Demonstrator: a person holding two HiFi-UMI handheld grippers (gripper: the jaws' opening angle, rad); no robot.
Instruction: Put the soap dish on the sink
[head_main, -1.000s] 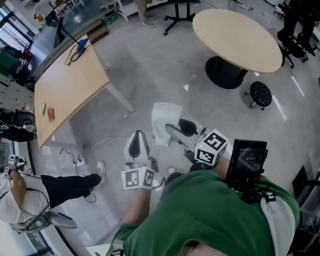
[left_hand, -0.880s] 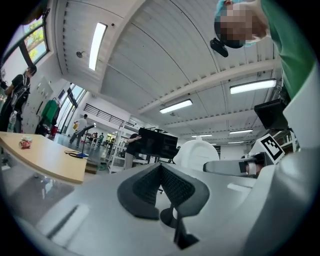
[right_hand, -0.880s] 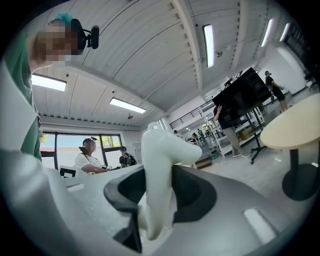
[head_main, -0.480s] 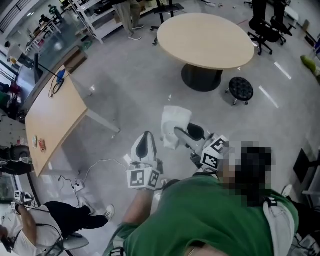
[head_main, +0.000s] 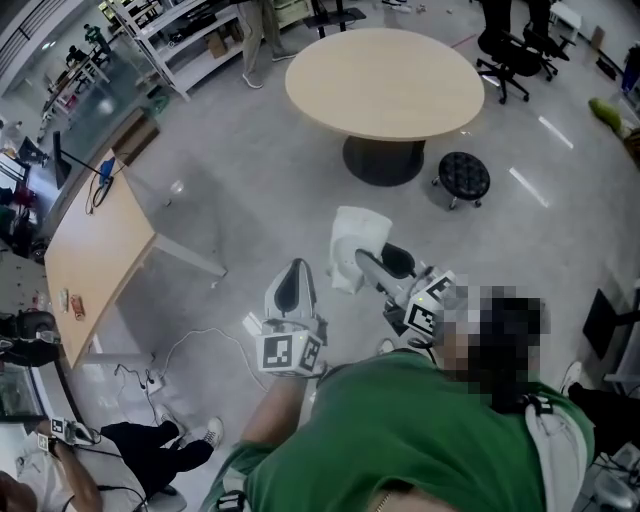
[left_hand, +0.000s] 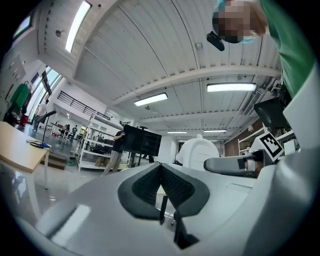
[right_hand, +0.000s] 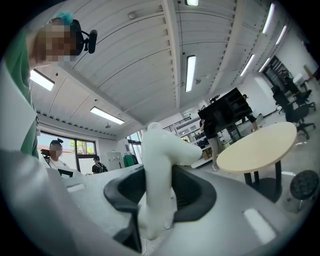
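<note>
The right gripper (head_main: 372, 262) was clamped on the white soap dish (head_main: 356, 238) and held it in the air over the grey floor (head_main: 250, 170), just beyond the person's green shirt (head_main: 400, 440). In the right gripper view the dish stood upright between the jaws. Its lower part was pinched between the dark pads (right_hand: 192, 196), and its upper part bent off to the right.

The left gripper (head_main: 293, 272) was just left of the right one and a little nearer the person. It was closed and held nothing: in the left gripper view its pads (left_hand: 145, 187) met in a narrow V with only background behind them. That view also showed the dish to the right, with the right gripper below it.

Both grippers pointed away from the person. A round table (head_main: 385, 80) stood far across the floor, with a black stool (head_main: 463, 177) just right of its base. A rectangular desk (head_main: 95, 255) stood at the left, well apart from the dish.
</note>
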